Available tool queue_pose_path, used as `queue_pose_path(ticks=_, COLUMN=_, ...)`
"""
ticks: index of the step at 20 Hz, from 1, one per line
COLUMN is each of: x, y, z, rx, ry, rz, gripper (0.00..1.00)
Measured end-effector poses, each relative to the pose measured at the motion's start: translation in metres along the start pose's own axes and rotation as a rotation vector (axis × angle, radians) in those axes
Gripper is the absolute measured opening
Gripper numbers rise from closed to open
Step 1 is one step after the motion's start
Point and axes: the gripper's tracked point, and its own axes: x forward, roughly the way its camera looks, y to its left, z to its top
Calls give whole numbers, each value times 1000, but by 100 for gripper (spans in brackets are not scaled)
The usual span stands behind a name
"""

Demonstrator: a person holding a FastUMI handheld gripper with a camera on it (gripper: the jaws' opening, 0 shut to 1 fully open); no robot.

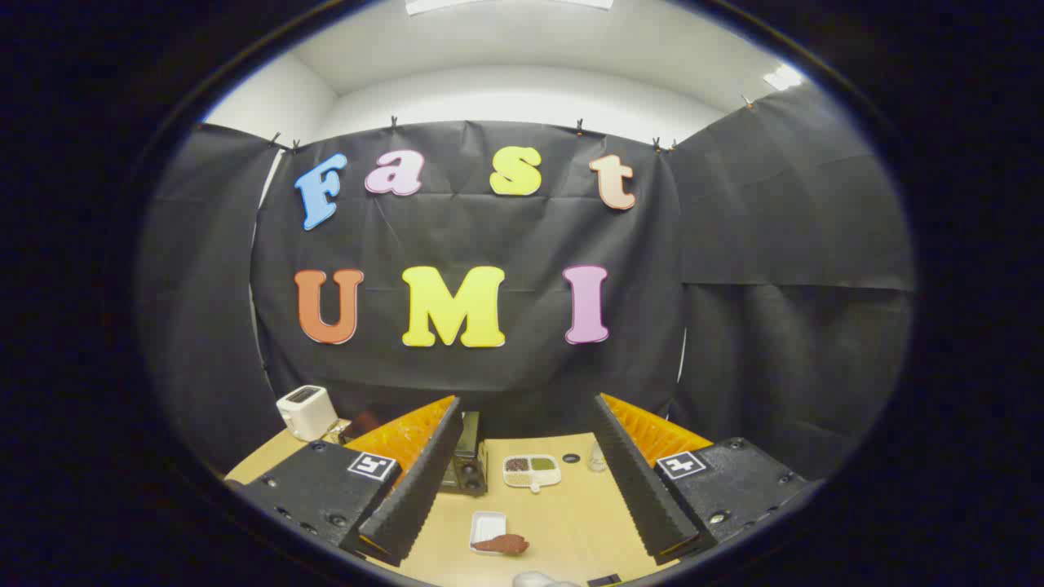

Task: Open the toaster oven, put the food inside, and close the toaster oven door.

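My gripper [526, 424] is open, its two black and orange fingers spread wide above the wooden table [571, 522], nothing between them. Far below, between the fingers, a brown piece of food [501, 544] lies on the near edge of a small white tray [488, 528]. The dark toaster oven [466, 456] stands on the table beyond that, mostly hidden behind the left finger [420, 481]; I cannot tell how its door stands.
A white divided dish [532, 470] with brown and green contents sits right of the oven. A white pop-up toaster [307, 411] stands at the table's far left corner. A small dark round object [571, 458] and a pale small bottle [597, 458] are near the right finger.
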Motion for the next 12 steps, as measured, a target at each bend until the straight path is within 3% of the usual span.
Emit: queue_pose_path(ticks=12, x=-7, y=18, z=8, rx=-23, ry=-13, rz=1, gripper=100)
